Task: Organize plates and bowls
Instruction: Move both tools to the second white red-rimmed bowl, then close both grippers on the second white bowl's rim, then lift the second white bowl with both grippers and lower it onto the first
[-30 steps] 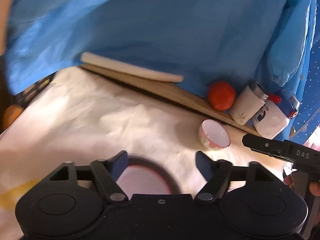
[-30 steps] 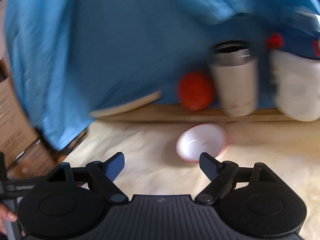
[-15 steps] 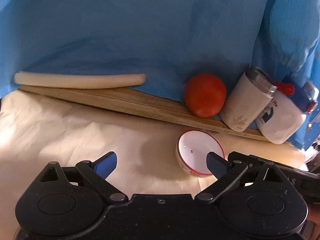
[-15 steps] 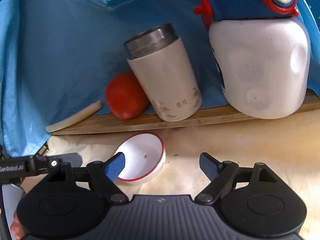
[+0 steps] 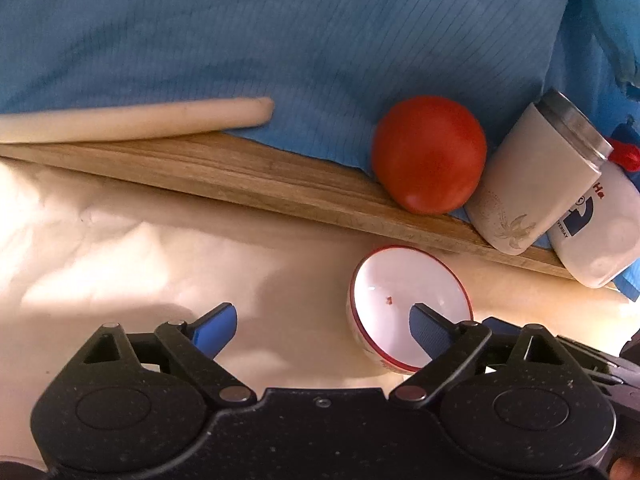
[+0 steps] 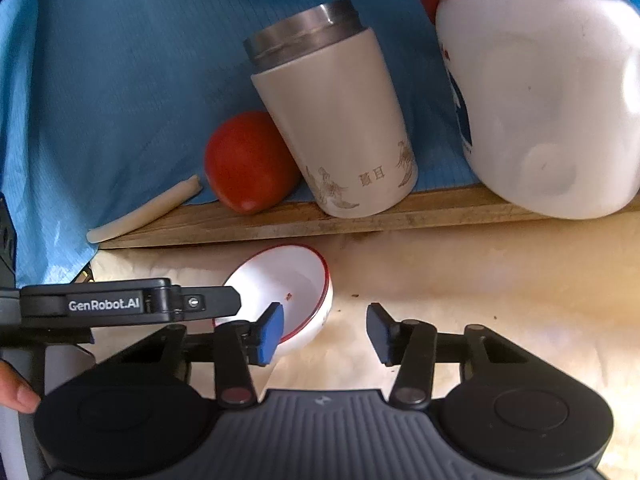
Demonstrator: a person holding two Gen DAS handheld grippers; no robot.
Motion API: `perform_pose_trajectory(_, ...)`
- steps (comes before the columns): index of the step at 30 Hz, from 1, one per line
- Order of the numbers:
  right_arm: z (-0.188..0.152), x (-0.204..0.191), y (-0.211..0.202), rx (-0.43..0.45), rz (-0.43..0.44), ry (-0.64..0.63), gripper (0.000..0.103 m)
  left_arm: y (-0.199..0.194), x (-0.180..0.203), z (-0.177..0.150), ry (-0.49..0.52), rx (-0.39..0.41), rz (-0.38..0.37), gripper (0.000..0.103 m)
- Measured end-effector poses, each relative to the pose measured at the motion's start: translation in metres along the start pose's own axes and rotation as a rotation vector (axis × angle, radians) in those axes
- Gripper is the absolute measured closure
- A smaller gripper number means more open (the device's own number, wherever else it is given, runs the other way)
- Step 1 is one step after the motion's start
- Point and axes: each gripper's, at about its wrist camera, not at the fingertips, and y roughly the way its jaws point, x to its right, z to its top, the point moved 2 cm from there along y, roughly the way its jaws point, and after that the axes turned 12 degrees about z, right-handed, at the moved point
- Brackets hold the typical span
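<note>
Since a second ago both claws have come in on the small red-rimmed white bowl (image 5: 408,308), which lay well ahead of them then. From the left wrist, the left claw (image 5: 324,330) has its jaws wide apart and just easing inward, with only bare cream bench covering (image 5: 140,248) between them; its right-hand fingertip (image 5: 430,330) overlaps the bowl's white inside, though I cannot tell whether it touches. Beyond the claw a wooden board (image 5: 256,178) runs across, carrying a pale rod (image 5: 132,120) far ahead to its left, a red tomato (image 5: 430,154) ahead to its right, then a cream tumbler (image 5: 532,184) and a white jug (image 5: 596,232) further right, all against blue cloth (image 5: 280,32). From the right wrist, the right claw (image 6: 326,332) is closing, its jaws partly apart; the bowl (image 6: 288,284) sits tilted ahead on its left, the left blue pad (image 6: 270,332) inside the rim and the near wall between the jaws, the right finger still clear of it. The left claw's finger (image 6: 208,302) reaches in from the left to the bowl's far rim.
</note>
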Motion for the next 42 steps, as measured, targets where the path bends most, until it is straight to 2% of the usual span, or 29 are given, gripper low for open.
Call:
perform_pose_trajectory(6,-0.001,0.002,0.001,0.002,0.027,0.025,0.066,0.004,0.002,-0.001,0.01,-0.012,-0.008,0.022)
perform_pose_trajectory(11,-0.003,0.002,0.004,-0.006,0.057,0.035,0.068,0.009,0.002,-0.002,0.003,-0.025,-0.018,0.035)
perform_pose_trajectory(13,-0.003,0.001,0.005,-0.005,0.068,0.037,0.068,0.01,0.003,-0.002,0.024,-0.027,-0.018,0.047)
perform_pose_trajectory(14,-0.003,0.001,0.006,-0.004,0.073,0.04,0.068,0.01,0.004,-0.003,0.036,-0.023,-0.02,0.048)
perform_pose_trajectory(17,-0.004,0.001,0.007,-0.006,0.085,0.049,0.071,0.008,0.005,-0.003,0.044,-0.021,-0.043,0.059)
perform_pose_trajectory(20,-0.004,0.002,0.008,-0.006,0.086,0.055,0.074,0.006,0.008,-0.002,0.053,-0.025,-0.069,0.074)
perform_pose_trajectory(21,-0.004,0.002,0.007,-0.006,0.086,0.055,0.076,0.004,0.009,-0.002,0.058,-0.028,-0.076,0.082)
perform_pose_trajectory(27,-0.003,0.004,0.004,-0.015,0.093,0.077,0.082,-0.003,0.013,-0.003,0.085,-0.023,-0.051,0.087)
perform_pose_trajectory(34,-0.002,0.004,-0.003,-0.023,0.144,0.121,0.082,-0.012,0.014,-0.002,0.056,-0.02,-0.046,0.088)
perform_pose_trajectory(42,0.007,-0.033,-0.026,-0.002,0.184,0.074,0.083,-0.057,-0.003,-0.001,0.035,0.047,-0.061,0.088)
